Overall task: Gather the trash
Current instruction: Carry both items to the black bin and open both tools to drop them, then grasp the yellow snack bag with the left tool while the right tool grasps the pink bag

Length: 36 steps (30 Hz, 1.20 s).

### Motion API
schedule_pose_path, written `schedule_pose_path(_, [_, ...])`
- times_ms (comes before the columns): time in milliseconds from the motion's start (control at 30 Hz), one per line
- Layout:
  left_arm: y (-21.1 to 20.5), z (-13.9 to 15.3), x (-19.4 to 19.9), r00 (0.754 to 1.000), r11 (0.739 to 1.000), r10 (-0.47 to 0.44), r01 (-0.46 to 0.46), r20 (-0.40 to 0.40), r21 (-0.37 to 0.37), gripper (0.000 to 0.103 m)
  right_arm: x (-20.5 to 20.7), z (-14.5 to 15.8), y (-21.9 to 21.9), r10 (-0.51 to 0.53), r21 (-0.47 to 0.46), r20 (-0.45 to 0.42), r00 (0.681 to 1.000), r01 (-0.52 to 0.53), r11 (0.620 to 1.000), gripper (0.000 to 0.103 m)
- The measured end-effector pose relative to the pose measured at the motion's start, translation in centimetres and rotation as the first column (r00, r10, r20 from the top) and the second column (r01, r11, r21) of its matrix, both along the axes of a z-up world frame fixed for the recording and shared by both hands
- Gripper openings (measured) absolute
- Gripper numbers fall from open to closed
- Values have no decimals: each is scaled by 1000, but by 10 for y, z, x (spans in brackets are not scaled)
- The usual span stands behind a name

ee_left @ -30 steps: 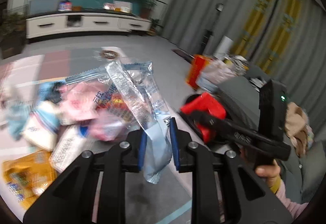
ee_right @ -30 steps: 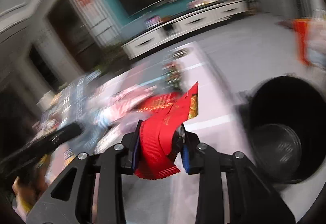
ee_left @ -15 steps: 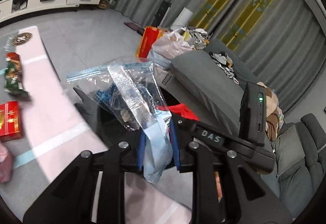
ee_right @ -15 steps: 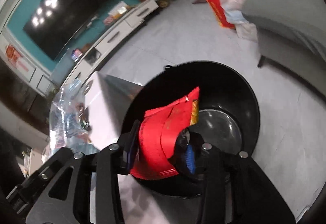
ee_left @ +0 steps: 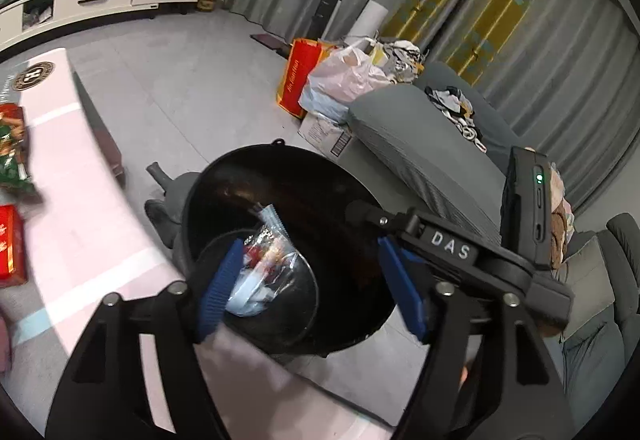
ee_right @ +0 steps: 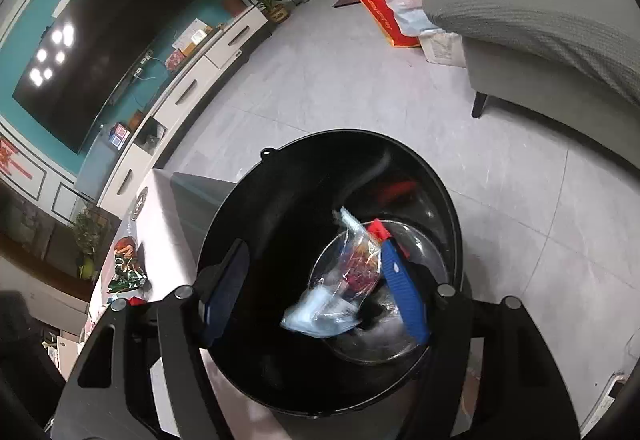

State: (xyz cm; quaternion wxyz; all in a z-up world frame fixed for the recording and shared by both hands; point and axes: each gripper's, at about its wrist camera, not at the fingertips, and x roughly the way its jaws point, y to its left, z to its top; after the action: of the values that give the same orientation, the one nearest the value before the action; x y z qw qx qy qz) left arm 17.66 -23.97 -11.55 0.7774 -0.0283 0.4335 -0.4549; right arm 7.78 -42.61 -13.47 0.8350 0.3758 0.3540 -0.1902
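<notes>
Both the left hand-held gripper (ee_left: 310, 288) and the right hand-held gripper (ee_right: 316, 288) are wide open and hold nothing. The right one reads "DAS". A clear plastic wrapper (ee_right: 340, 280) and a red wrapper (ee_right: 378, 228) lie inside the black trash bin (ee_right: 248, 200), beside the desk (ee_left: 80, 224).

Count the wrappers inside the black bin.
2: a clear plastic wrapper lying on the black bin bottom, and a red wrapper partly under it. More may be hidden beneath.
</notes>
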Motion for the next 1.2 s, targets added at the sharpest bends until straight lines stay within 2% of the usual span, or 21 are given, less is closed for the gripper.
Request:
schedule_pose_path(33, [8,3,-3,1000,1000,20,-20,14,5,85,0,2,2,5,1,6,1000,-5,1000,68])
schedule_pose_path(200, [53,19,-17,990,993,113,-116,82,29,93,10,15,25,101,-32,60,993,-99,995,68])
schedule_pose_path(367, [103,41,-32,972,980,186,-194,142,44,94,26,29,69,244,-78,93,965,-237,968,73])
schedule_pose_path(600, [195,65,-41,912,922,383,-387,146,-3,97,43,43,140,433,-129,120,894,-418,899,75])
schedule_pose_path(767, [245,75,-51,873,887,449,-461,190,23,98,52,48,183,525,-178,109,844,-503,845,78])
schedule_pose_path(900, [302,76,-62,795,815,565,-580,219,3,100,55,44,211,593,-204,80,801,-569,796,79])
schedule_pose_path(933, [321,76,-61,764,782,610,-623,210,-1,100,56,44,219,610,-202,75,788,-588,784,79])
schedule_pose_path(1000, [352,72,-55,721,733,668,-680,182,6,100,58,40,233,644,-192,63,763,-624,758,79])
schedule_pose_path(1033, [372,69,-52,688,696,707,-718,162,8,100,60,38,238,653,-193,54,755,-634,749,79])
schedule_pose_path(1100, [398,62,-50,658,661,742,-750,128,24,100,62,34,246,662,-196,38,749,-644,739,79])
schedule_pose_path(1167, [421,51,-50,636,635,767,-771,82,43,100,67,30,252,666,-185,26,745,-652,736,79])
schedule_pose_path(1200, [426,46,-49,632,631,773,-775,57,44,100,70,28,253,668,-173,27,744,-654,736,79])
